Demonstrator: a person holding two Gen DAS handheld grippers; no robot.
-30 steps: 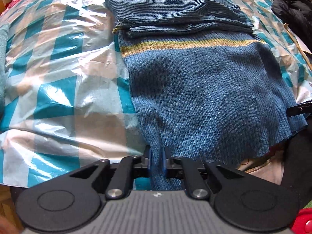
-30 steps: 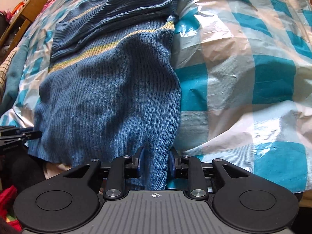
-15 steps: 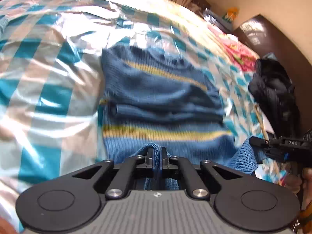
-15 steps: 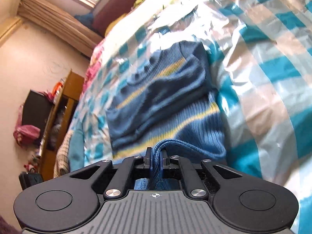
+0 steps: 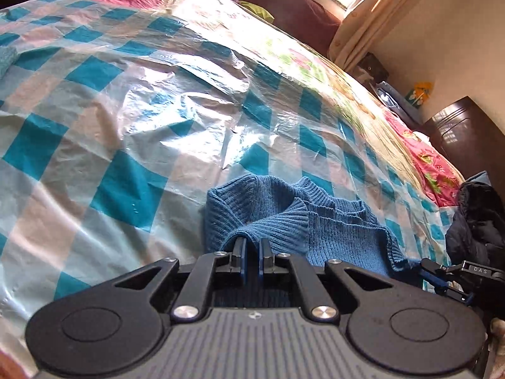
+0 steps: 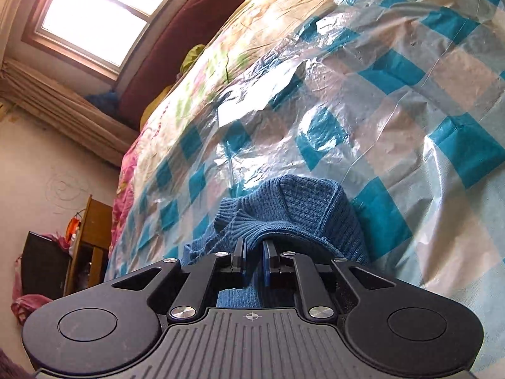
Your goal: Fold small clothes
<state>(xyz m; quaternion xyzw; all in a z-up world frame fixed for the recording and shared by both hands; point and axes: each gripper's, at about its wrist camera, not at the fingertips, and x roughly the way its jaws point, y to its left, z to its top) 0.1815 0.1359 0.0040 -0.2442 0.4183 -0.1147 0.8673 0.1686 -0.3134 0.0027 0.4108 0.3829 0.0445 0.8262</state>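
Note:
A blue knit sweater [image 5: 284, 214] lies on the bed's teal-and-white checked plastic sheet [image 5: 126, 126]. My left gripper [image 5: 251, 252] is shut on the sweater's ribbed hem, and the hem is carried forward over the sweater's collar end. My right gripper [image 6: 254, 252] is shut on the other hem corner of the sweater [image 6: 293, 211], likewise draped over the fingers. The right gripper also shows at the right edge of the left wrist view [image 5: 454, 278]. The striped body of the sweater is hidden under the folded part.
A dark garment [image 5: 479, 221] lies at the bed's right edge. A pink floral cover [image 5: 426, 154] and dark wooden furniture [image 5: 457, 132] are beyond. A window [image 6: 94, 15], curtain and a wooden shelf [image 6: 91, 243] are on the left of the right wrist view.
Both grippers have carried the sweater's hem up and forward from the near bed edge over its upper part. The stripes are now covered.

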